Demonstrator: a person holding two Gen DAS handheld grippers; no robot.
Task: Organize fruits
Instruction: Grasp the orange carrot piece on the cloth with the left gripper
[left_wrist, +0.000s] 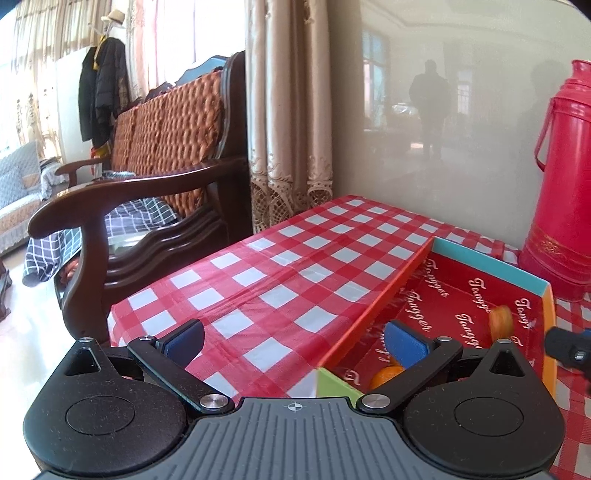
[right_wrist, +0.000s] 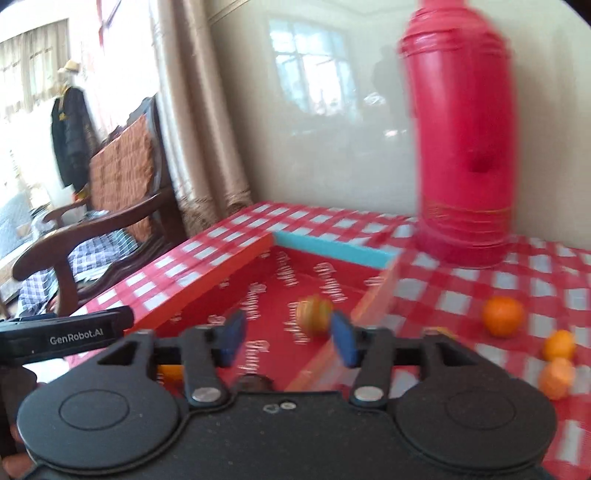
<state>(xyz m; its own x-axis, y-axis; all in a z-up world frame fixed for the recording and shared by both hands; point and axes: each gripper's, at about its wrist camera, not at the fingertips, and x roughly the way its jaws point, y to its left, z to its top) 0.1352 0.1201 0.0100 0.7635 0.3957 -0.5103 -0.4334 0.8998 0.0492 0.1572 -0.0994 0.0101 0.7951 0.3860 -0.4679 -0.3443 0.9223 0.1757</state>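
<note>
— Putting oranges in the box (right_wrist: 221, 273)? 
— Yes, one orange (right_wrist: 314, 312) is sitting inside, three oranges (right_wrist: 503, 316) are waiting outside. Right gripper (right_wrist: 288, 332) and left gripper (left_wrist: 293, 341) are both spread, holding nothing

"Tangger" repeats across the box (left_wrist: 476, 295) lining; "GenRobot.AI" marks the left tool (right_wrist: 66, 334).

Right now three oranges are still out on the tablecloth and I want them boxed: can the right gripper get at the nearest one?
Probably yes. The right gripper is open over the box, and the oranges lie bare on the tablecloth to its right, only the box's low wall between.
</note>
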